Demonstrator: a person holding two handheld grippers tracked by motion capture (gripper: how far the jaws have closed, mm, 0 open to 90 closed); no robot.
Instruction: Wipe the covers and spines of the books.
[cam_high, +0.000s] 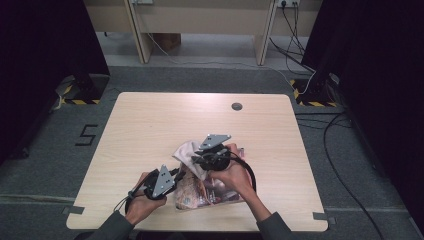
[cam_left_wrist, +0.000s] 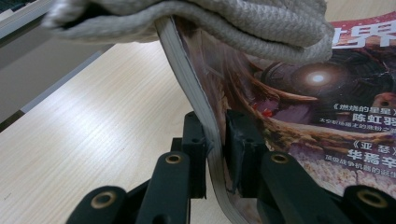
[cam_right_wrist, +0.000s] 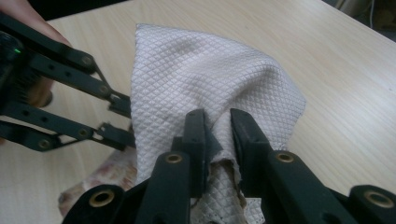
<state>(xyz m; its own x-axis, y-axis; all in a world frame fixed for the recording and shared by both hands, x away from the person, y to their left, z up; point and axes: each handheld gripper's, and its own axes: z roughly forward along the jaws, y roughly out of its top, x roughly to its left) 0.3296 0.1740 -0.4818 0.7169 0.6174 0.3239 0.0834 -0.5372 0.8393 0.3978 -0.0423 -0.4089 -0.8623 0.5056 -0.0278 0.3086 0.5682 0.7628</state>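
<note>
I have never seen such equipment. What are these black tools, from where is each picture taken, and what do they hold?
A person sits at a wooden table with a hand-held gripper in each hand. The high view looks down from above. The other two pictures come from cameras riding on each tool. The left hand-held gripper is closed on the edge of a magazine, bending it upward. The right hand-held gripper pinches a pale quilted cloth, which also drapes over the magazine.
</note>
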